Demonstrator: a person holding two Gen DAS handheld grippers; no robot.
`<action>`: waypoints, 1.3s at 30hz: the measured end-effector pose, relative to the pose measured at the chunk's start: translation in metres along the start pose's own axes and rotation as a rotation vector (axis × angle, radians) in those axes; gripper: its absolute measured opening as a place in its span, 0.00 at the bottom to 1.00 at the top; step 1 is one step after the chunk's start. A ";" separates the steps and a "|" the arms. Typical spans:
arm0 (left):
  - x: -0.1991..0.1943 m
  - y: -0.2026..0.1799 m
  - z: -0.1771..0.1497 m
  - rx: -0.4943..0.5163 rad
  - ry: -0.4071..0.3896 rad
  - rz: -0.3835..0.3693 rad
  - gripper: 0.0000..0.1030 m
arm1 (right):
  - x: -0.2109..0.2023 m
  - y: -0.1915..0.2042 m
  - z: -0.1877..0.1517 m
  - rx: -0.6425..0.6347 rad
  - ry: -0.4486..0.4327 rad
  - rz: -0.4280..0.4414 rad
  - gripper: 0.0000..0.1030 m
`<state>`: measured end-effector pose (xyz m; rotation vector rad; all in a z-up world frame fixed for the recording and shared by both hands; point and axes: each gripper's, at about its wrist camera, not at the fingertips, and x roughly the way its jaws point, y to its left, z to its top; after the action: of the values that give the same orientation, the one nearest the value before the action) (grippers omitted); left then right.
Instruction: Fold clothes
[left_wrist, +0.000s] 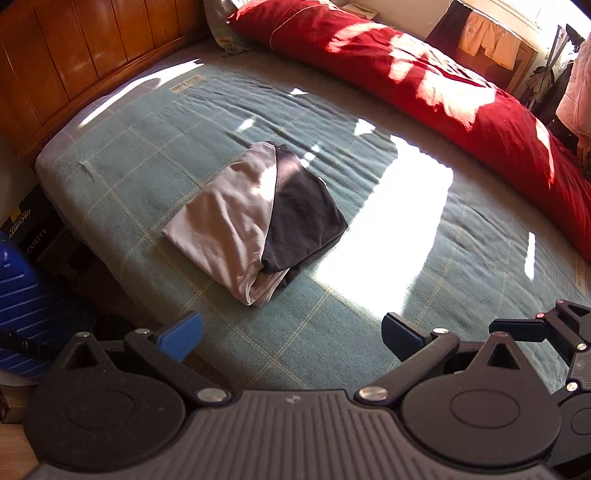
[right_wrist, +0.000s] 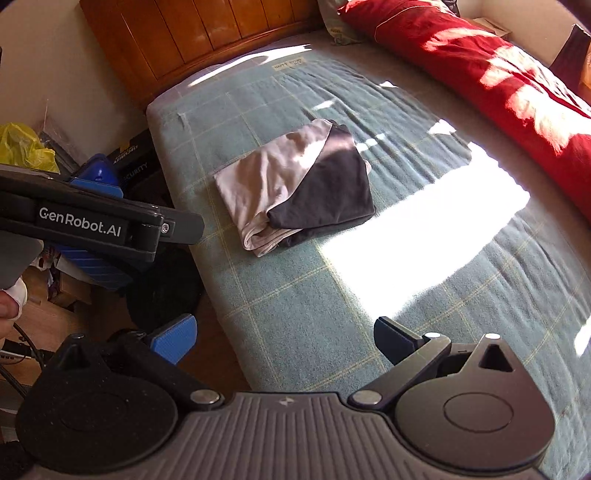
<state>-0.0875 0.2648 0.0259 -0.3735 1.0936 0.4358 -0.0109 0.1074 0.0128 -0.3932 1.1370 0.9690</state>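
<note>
A folded garment, light grey on the left and dark navy on the right (left_wrist: 255, 218), lies flat on the green checked blanket (left_wrist: 147, 173). It also shows in the right wrist view (right_wrist: 295, 184). My left gripper (left_wrist: 291, 332) is open and empty, held back above the bed's near edge, well short of the garment. My right gripper (right_wrist: 284, 339) is open and empty too, over the bed's near edge. The left gripper's body (right_wrist: 92, 221) shows at the left of the right wrist view.
A red duvet (left_wrist: 443, 85) lies bunched along the far side of the bed. A wooden headboard (left_wrist: 74, 62) stands at the left. Blue luggage (left_wrist: 18, 306), boxes and a yellow bag (right_wrist: 22, 147) sit on the floor beside the bed.
</note>
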 end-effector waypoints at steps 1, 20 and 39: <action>0.001 0.004 0.001 -0.002 0.002 0.000 1.00 | 0.003 0.003 0.003 -0.003 0.006 0.001 1.00; 0.022 0.047 0.015 0.004 0.043 -0.033 1.00 | 0.029 0.027 0.046 0.010 -0.014 -0.086 1.00; -0.007 0.012 -0.010 -0.076 -0.014 0.017 1.00 | -0.003 0.009 0.022 -0.069 -0.077 -0.043 1.00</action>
<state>-0.1043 0.2692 0.0268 -0.4278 1.0694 0.4950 -0.0056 0.1260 0.0262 -0.4308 1.0235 0.9802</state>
